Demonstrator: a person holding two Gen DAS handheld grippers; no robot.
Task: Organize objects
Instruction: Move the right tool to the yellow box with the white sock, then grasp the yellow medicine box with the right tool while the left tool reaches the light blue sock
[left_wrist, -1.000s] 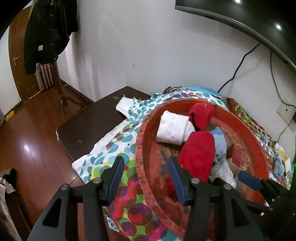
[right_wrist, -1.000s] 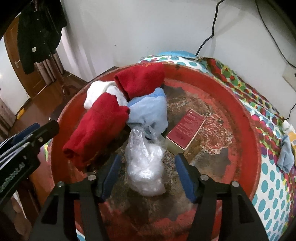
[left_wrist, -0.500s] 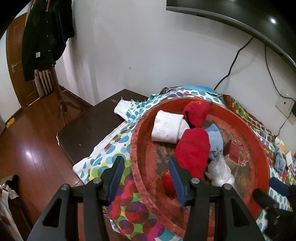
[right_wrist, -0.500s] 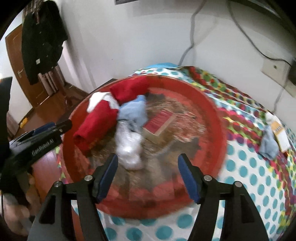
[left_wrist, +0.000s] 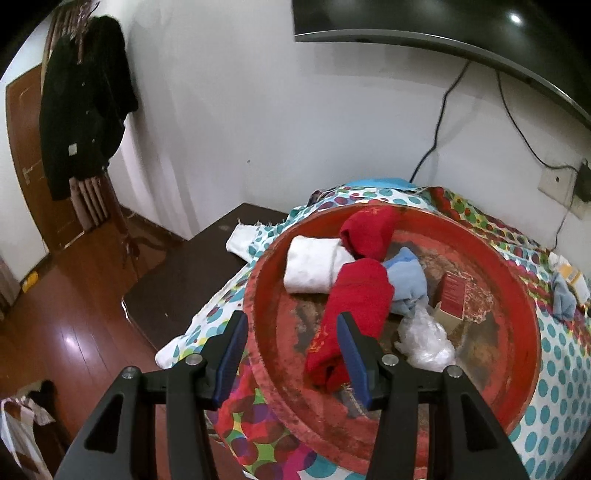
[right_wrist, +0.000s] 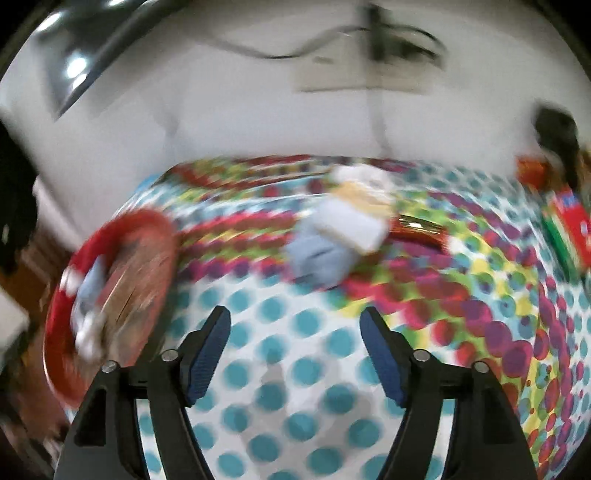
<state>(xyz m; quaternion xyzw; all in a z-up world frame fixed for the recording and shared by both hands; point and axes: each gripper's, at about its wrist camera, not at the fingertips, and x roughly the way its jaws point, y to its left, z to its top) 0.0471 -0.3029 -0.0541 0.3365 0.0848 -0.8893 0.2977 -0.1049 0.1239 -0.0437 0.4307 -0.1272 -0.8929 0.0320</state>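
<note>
A round red tray (left_wrist: 517, 295) lies on a dotted cloth (left_wrist: 243, 413). It holds two red cloth rolls (left_wrist: 354, 306), a white roll (left_wrist: 314, 264), a light blue cloth (left_wrist: 408, 277), a crumpled plastic bag (left_wrist: 424, 339) and a small red box (left_wrist: 452, 295). My left gripper (left_wrist: 291, 343) is open and empty over the tray's near left rim. My right gripper (right_wrist: 295, 332) is open and empty above the cloth. In the blurred right wrist view, a blue cloth (right_wrist: 317, 258) and a white box (right_wrist: 354, 221) lie ahead of it, and the tray (right_wrist: 122, 236) is at the left.
A dark table (left_wrist: 177, 280) sticks out left of the cloth, with wood floor beyond. A blue cloth (left_wrist: 563, 299) and a small packet (left_wrist: 572, 275) lie right of the tray. A gold-red item (right_wrist: 417, 225) and a red-green box (right_wrist: 569, 225) lie at the right.
My right gripper has swung fast to the right, off the tray and over the dotted cloth, and has left the left wrist view. My left gripper has lifted and pulled back a little.
</note>
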